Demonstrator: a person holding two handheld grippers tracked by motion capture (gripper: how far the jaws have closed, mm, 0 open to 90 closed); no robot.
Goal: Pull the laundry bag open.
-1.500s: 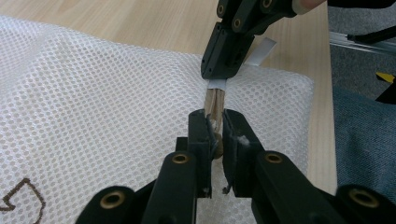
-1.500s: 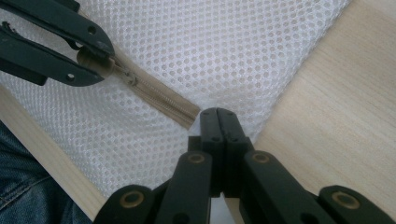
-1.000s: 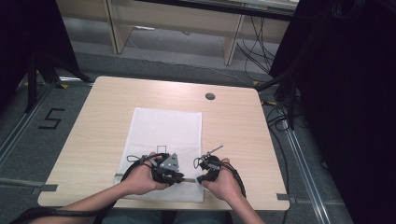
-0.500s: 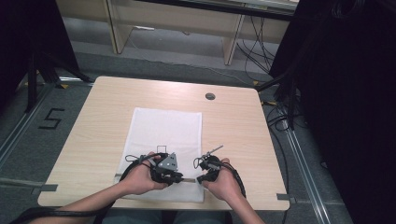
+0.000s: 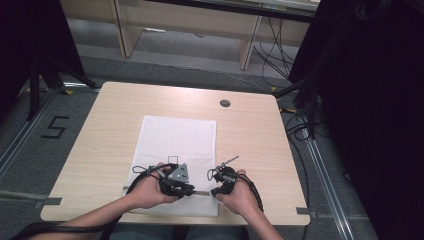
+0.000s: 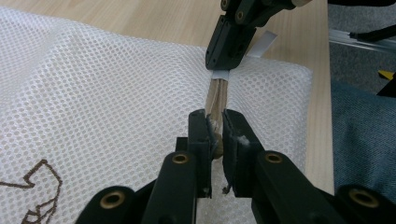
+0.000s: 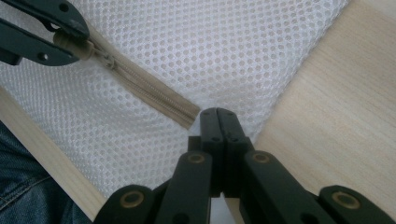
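Pale wood makes up the bench, and a white mesh bag lies flat on its near middle, one short edge at the near rim. Along that near edge runs a beige zipper.

At the near left, the left hand-held gripper pinches the zipper's slider between its jaws. In the high view it sits on the bag's near edge. Just to its right, the right hand-held gripper has its jaws fully together on the bag's cloth at the zipper's end, near the corner; whether a tab or plain mesh is caught there I cannot tell. In the high view it rests at the bag's near right corner.

By my reading, both grips are set and the pull is what remains. The teeth between the two grippers look meshed. Whether the slider is to travel left to open the bag, or has finished closing it, the pictures do not settle.
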